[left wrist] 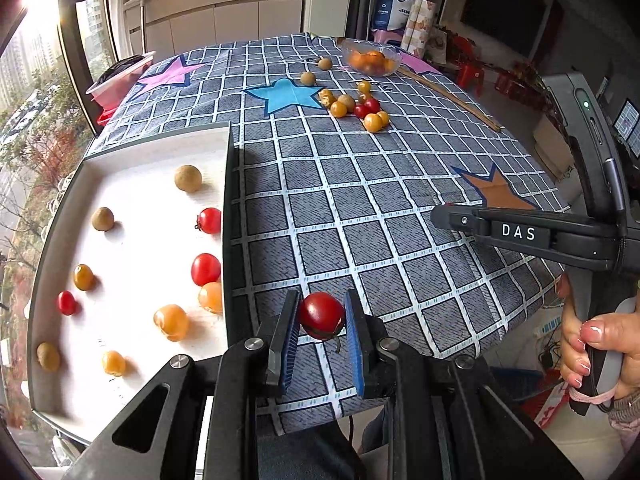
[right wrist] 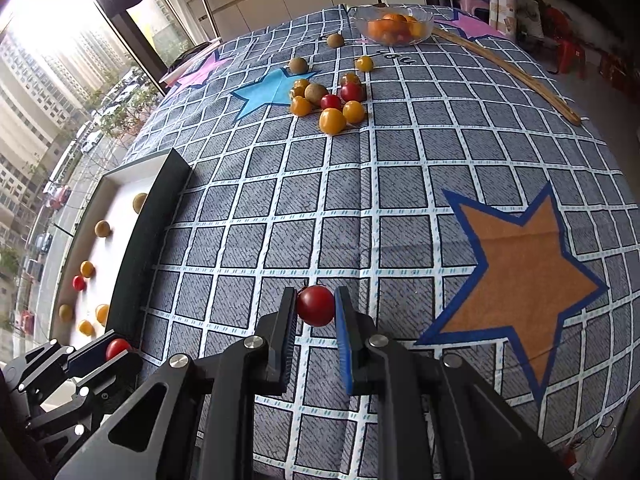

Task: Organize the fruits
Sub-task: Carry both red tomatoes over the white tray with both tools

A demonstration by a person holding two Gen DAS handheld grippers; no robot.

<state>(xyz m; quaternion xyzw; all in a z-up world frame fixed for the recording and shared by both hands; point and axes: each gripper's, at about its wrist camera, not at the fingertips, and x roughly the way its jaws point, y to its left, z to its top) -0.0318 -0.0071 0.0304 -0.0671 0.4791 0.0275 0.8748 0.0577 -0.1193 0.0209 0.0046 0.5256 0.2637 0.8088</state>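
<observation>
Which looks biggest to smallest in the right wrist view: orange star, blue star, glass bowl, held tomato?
1. orange star
2. blue star
3. glass bowl, close to the blue star, unsure
4. red tomato in the right gripper, enlarged by nearness

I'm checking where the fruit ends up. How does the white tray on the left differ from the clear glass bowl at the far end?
The white tray is rectangular, opaque and shallow; the clear glass bowl is round and see-through. The tray's fruits lie spread apart in red, orange and brown; the bowl's are piled together, mostly orange. Both sit on the checked tablecloth.
</observation>
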